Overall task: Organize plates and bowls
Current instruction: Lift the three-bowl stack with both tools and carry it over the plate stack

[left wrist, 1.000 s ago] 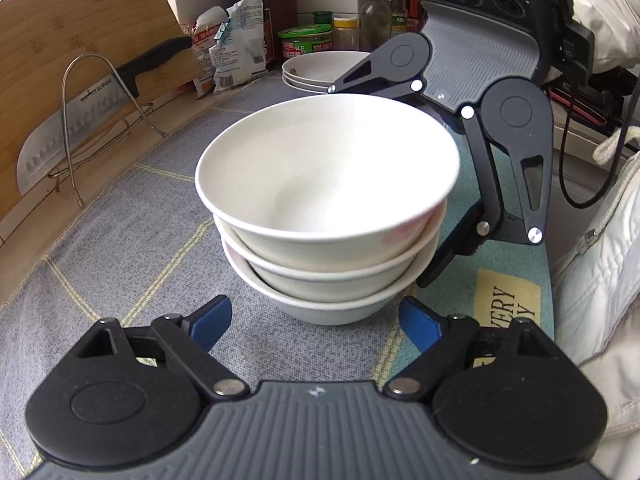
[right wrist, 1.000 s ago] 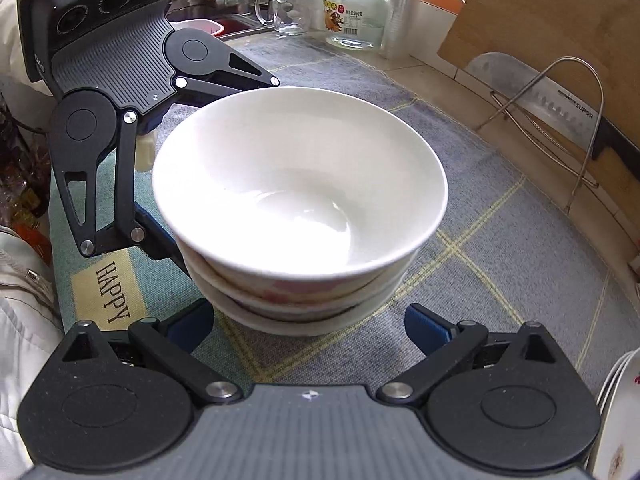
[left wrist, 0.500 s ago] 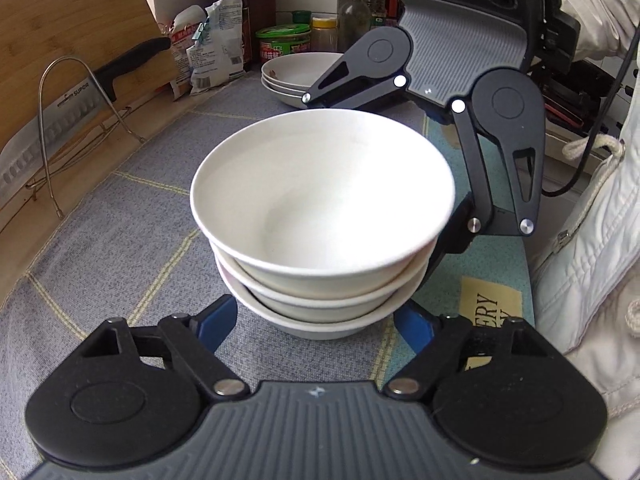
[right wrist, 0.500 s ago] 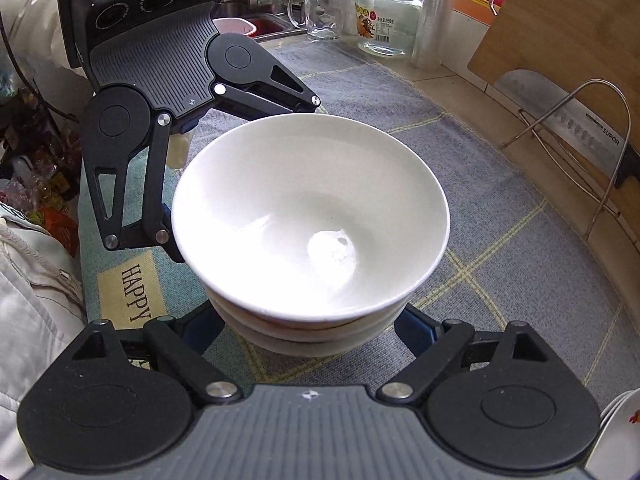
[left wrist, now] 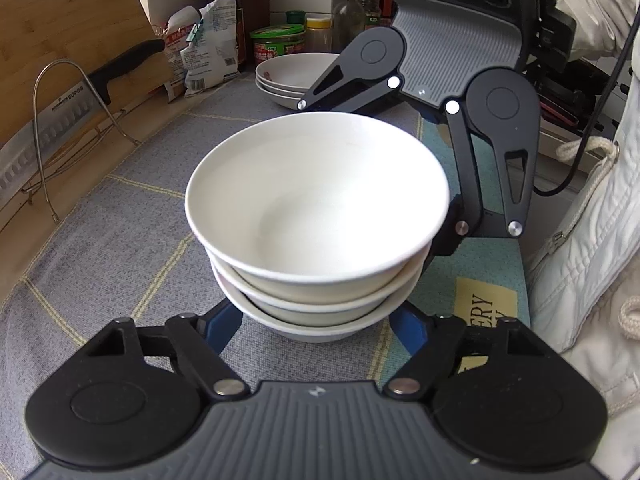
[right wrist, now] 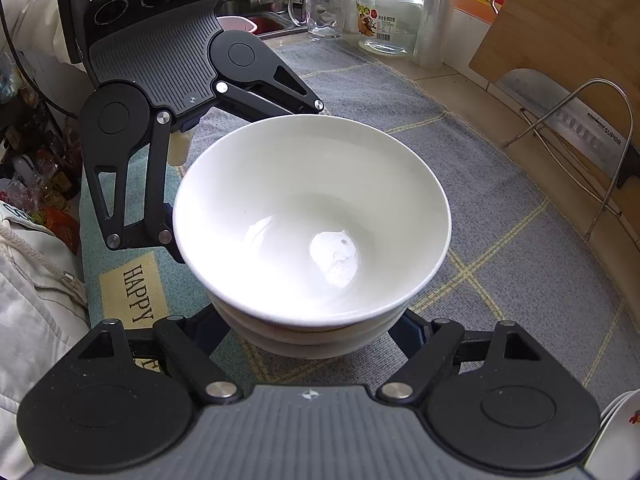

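Nesting glossy round white bowls [left wrist: 316, 216] on woven grey mat [left wrist: 120, 240], both grippers' blue fingers [left wrist: 224, 326] closing around lowest bowl, contact unclear.

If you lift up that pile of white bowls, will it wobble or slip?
Probably a bit. The stack of bowls sits unevenly, its top bowl tilted, so it may shift or clink. The glossy glaze looks slippery and breakable. Both hand-held grippers, left and right, are closing around the bottom bowl, which should help.

Three white bowls [left wrist: 316, 216] stand nested in one stack; three plates [left wrist: 292, 76] sit stacked behind; one cleaver [left wrist: 60, 128] rests in one wire rack [left wrist: 48, 120].
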Available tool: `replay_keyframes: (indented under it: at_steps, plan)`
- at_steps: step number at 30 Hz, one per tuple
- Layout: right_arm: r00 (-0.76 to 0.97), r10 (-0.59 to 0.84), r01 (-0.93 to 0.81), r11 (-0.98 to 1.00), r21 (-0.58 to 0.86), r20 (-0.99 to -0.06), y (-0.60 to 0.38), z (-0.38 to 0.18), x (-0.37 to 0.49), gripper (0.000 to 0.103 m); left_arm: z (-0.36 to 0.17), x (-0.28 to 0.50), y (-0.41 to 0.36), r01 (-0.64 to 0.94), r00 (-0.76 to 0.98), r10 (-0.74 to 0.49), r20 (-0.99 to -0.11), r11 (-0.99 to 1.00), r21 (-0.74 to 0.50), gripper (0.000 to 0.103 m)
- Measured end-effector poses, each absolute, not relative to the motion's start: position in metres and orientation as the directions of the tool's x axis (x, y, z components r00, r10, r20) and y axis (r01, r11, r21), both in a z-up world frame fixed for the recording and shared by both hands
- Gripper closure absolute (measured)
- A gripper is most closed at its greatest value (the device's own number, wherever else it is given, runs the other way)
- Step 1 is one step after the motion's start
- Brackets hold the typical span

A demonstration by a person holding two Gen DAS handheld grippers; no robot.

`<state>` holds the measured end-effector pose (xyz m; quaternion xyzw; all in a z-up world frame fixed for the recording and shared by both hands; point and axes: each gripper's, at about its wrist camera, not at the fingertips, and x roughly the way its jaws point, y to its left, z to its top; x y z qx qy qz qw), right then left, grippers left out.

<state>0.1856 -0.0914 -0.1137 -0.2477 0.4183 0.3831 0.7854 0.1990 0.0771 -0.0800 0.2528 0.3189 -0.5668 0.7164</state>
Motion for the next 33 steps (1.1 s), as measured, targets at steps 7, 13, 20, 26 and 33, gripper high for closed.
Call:
replay_keyframes:
  at_steps: [7, 13, 20, 26, 33]
  plan:
    - [0.349, 0.393, -0.807, 0.587, -0.06, -0.851, -0.093, -0.111, 0.185, 0.016, -0.078, 0.196, 0.075, 0.972, 0.16, -0.644, -0.748, 0.235, 0.006, 0.024]
    - [0.357, 0.393, -0.805, 0.59, -0.066, -0.847, -0.106, -0.102, 0.179, 0.016, -0.071, 0.195, 0.062, 0.972, 0.171, -0.644, -0.746, 0.234, 0.021, 0.024]
    - [0.375, 0.38, -0.798, 0.596, -0.086, -0.845, -0.138, -0.087, 0.172, 0.016, -0.061, 0.194, 0.027, 0.974, 0.171, -0.655, -0.736, 0.224, 0.027, 0.024]
    - [0.392, 0.364, -0.787, 0.608, -0.103, -0.845, -0.177, -0.076, 0.168, 0.016, -0.058, 0.197, -0.014, 0.978, 0.165, -0.667, -0.727, 0.208, 0.031, 0.024]
    - [0.423, 0.343, -0.77, 0.623, -0.133, -0.839, -0.23, -0.063, 0.168, 0.016, -0.053, 0.207, -0.067, 0.981, 0.168, -0.683, -0.711, 0.185, 0.054, 0.024]
